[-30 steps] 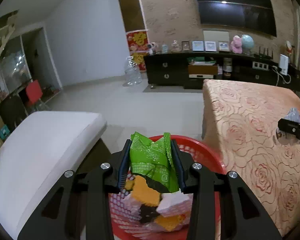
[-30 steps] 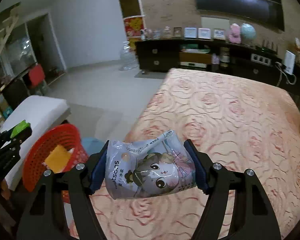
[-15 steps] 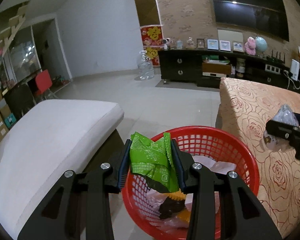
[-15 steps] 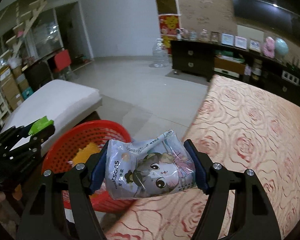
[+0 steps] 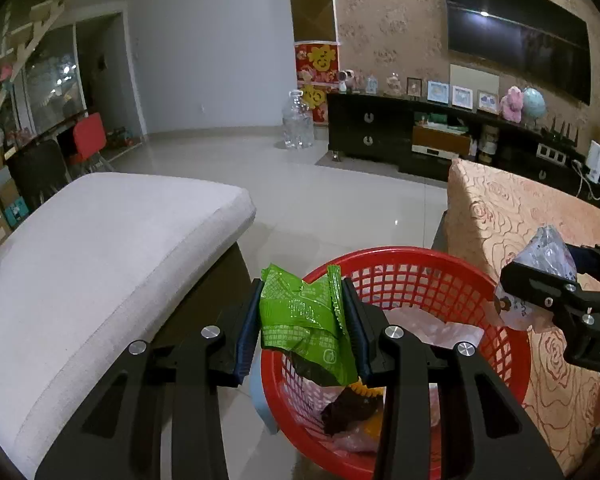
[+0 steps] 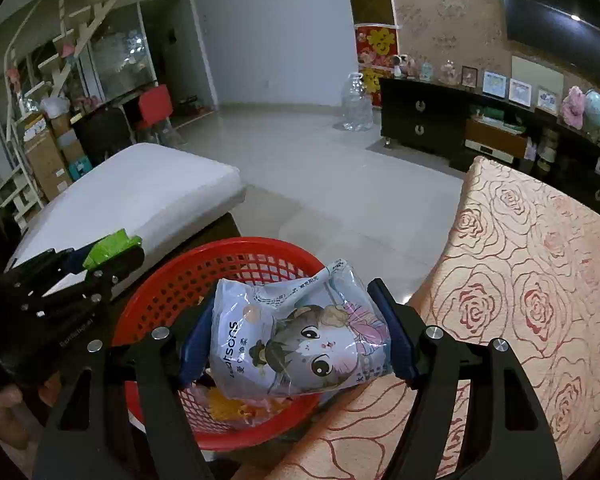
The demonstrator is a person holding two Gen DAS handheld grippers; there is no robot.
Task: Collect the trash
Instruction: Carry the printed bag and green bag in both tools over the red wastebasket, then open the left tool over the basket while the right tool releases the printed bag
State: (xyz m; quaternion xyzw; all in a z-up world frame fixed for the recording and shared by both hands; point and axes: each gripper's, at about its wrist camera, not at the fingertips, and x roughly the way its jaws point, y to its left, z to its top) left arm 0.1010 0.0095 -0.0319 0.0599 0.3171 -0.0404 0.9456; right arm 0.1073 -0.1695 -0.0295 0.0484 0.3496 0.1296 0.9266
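My left gripper (image 5: 302, 320) is shut on a crumpled green wrapper (image 5: 300, 316) and holds it over the near left rim of a red mesh basket (image 5: 412, 264). The basket holds several wrappers, orange, dark and pale pink. My right gripper (image 6: 296, 336) is shut on a pale blue cartoon-cat packet (image 6: 296, 340), held over the basket's right rim (image 6: 236, 246). The right gripper shows in the left wrist view (image 5: 540, 288) with the packet (image 5: 548, 248). The left gripper with the green wrapper shows in the right wrist view (image 6: 112, 250).
A table with a rose-patterned orange cloth (image 5: 512, 216) stands right of the basket. A white cushioned bench (image 5: 100, 248) lies to its left. Tiled floor (image 5: 340, 196), a water jug (image 5: 298, 124) and a dark TV cabinet (image 5: 420, 136) are beyond.
Both grippers swung left, away from the table toward the basket. The basket now sits more to the right in the left wrist view, and the cat packet now hangs over its rim.
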